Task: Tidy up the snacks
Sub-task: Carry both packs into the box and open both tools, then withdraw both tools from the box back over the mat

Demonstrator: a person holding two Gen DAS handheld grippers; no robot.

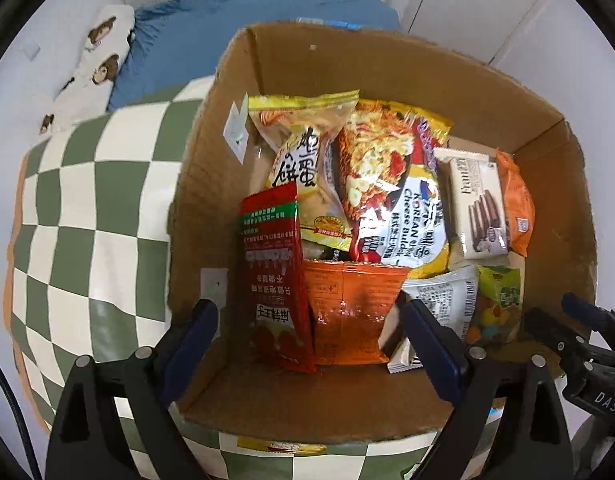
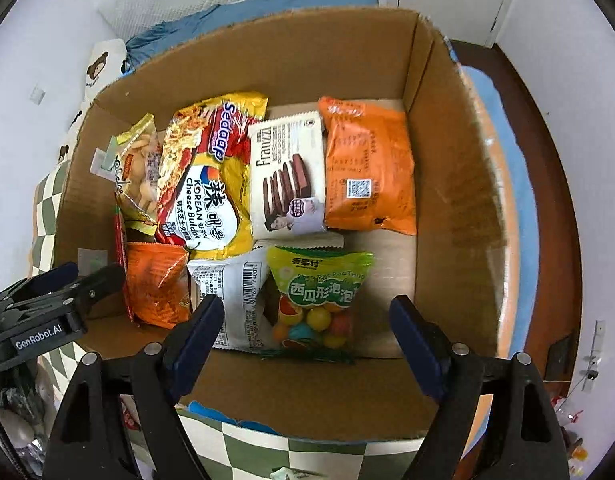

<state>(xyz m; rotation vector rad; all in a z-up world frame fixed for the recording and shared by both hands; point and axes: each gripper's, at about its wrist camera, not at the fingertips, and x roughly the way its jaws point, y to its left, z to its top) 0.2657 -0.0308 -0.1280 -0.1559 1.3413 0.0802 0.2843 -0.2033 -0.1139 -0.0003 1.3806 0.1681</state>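
Note:
An open cardboard box (image 1: 447, 76) (image 2: 447, 168) holds several snack packs. A red pack (image 1: 273, 276) stands at the left beside an orange pack (image 1: 349, 312) (image 2: 159, 288). Behind them stand a yellow cracker bag (image 1: 303, 152) (image 2: 141, 168), a noodle pack (image 1: 391, 188) (image 2: 207, 176), a Franzzi wafer pack (image 1: 477, 204) (image 2: 289, 184) and an orange pack (image 1: 515, 204) (image 2: 367, 172). A white pack (image 2: 231, 300) and a green candy bag (image 1: 497, 308) (image 2: 319, 300) lie in front. My left gripper (image 1: 311, 332) is open over the red and orange packs. My right gripper (image 2: 307, 332) is open over the candy bag.
The box rests on a green-and-white checkered cloth (image 1: 87, 208) (image 2: 267, 456). A blue sheet (image 1: 179, 40) and a bear-print pillow (image 1: 95, 64) lie behind. A small yellow pack (image 1: 281, 447) lies outside the box's front wall. Dark wooden floor (image 2: 547, 200) is at the right.

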